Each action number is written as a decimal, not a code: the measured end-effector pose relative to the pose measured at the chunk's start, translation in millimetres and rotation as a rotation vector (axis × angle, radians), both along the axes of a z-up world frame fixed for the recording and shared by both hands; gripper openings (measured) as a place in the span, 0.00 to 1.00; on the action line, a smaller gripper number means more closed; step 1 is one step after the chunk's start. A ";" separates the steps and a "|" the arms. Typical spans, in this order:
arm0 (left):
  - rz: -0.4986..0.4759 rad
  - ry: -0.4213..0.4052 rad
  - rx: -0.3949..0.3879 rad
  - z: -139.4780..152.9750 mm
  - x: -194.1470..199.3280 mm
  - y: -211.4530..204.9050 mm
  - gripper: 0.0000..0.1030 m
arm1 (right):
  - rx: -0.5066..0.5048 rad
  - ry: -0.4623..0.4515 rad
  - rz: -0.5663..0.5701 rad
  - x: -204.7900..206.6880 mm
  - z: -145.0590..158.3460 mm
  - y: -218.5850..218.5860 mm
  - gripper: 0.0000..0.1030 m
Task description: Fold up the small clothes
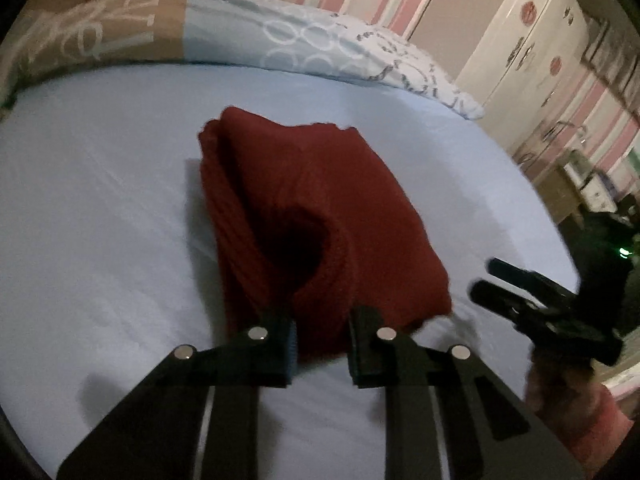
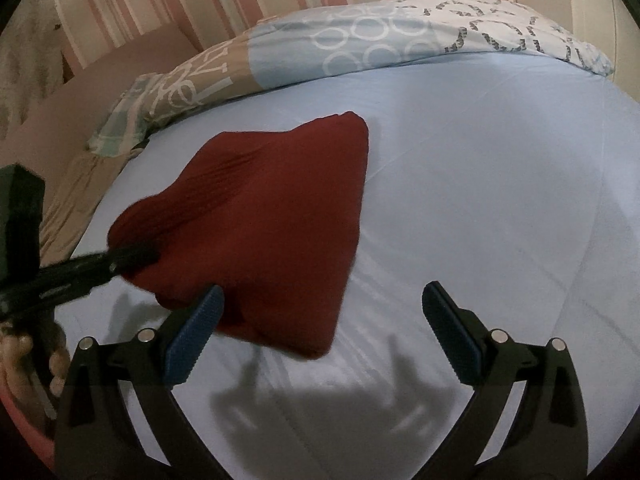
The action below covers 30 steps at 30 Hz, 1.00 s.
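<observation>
Through the left wrist camera, my left gripper [image 1: 322,344] has its jaws drawn close on the near edge of the dark red ribbed knit garment [image 1: 304,216], which lies bunched on the pale blue bedsheet [image 1: 100,200] straight ahead of the fingers. A narrow gap shows, so I'd confirm the pinch holds before lifting.

Through the right wrist camera, my right gripper [image 2: 320,332] stands wide apart, holding nothing; the garment's near corner sits just ahead of its left finger. I'd slide it leftward onto that corner, clamp, then lift both edges evenly.
</observation>
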<state>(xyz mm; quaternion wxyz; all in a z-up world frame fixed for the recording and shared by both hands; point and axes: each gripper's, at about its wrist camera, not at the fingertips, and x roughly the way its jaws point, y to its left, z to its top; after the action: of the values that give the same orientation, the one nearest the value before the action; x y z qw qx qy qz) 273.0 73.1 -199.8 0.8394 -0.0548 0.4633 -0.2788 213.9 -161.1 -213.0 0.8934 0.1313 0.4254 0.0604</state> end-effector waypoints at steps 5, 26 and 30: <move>0.063 0.084 -0.010 -54.3 -4.6 24.5 0.22 | -0.034 0.021 0.016 0.2 -9.0 4.3 0.96; 0.221 -0.085 0.361 -44.9 24.1 6.2 0.86 | -0.297 0.020 0.136 124.4 -26.8 19.3 0.97; 0.231 -0.036 0.277 -63.6 30.2 22.8 0.90 | -0.204 0.071 0.143 140.0 -47.4 5.6 0.97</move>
<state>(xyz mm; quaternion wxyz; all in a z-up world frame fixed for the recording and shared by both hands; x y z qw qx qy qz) 303.2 95.8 -263.4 0.8734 0.0136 0.4730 -0.1149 353.8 -155.5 -260.4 0.8800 0.0112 0.4688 0.0755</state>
